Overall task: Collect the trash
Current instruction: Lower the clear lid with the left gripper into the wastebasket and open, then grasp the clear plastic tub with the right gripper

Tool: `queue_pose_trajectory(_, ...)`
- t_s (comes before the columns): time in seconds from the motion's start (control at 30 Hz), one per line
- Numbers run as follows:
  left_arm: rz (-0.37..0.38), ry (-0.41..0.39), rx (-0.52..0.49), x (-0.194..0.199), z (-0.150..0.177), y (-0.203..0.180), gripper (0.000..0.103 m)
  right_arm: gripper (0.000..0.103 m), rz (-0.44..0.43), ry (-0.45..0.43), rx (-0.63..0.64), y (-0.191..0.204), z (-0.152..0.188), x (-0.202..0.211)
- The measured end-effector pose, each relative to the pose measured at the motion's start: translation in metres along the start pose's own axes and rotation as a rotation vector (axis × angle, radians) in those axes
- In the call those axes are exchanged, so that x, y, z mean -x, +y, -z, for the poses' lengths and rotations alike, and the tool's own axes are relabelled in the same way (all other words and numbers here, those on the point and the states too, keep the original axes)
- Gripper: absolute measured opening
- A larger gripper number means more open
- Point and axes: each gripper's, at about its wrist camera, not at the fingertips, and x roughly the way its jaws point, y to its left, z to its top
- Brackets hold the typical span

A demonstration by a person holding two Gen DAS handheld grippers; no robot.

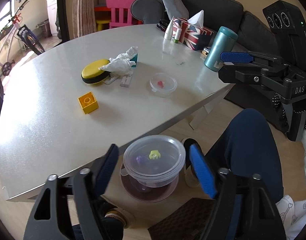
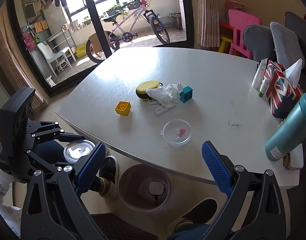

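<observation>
My left gripper (image 1: 154,166) is open, its blue pads on either side of a clear lidded plastic container (image 1: 154,160) with small yellow and purple bits inside. The container is in the air off the table's front edge, above a pinkish round trash bin (image 1: 149,190) on the floor. In the right wrist view this container (image 2: 79,150) shows beside the left gripper, and the bin (image 2: 144,187) stands under the table edge. My right gripper (image 2: 153,164) is open and empty. A crumpled white tissue (image 1: 121,63) and a second clear container (image 1: 163,84) lie on the table.
On the grey table (image 1: 53,124) are a yellow block (image 1: 88,102), a yellow case (image 1: 96,74), a teal block (image 2: 186,94), a white stick (image 1: 126,81), a teal bottle (image 1: 220,49), a flag tissue box (image 1: 193,33) and tubes (image 1: 170,29). My legs and shoes are beside the bin.
</observation>
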Motion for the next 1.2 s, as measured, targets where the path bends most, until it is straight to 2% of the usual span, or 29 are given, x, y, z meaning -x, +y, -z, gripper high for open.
queue_pose_trajectory(0.2, -0.015, -0.033, 0.02, 0.004, -0.004, 0.003, 0.095, 0.095, 0.002, 0.003, -0.002, 0.0, 0.002, -0.001)
queue_pose_trajectory(0.73, -0.063, -0.071, 0.067, 0.017, -0.008, 0.022, 0.095, 0.096, 0.008, 0.019, -0.001, 0.0, 0.005, -0.01)
queue_pose_trajectory(1.2, -0.139, -0.114, 0.121, 0.02, -0.019, 0.052, 0.095, 0.096, 0.052, 0.09, 0.006, -0.013, -0.009, -0.052)
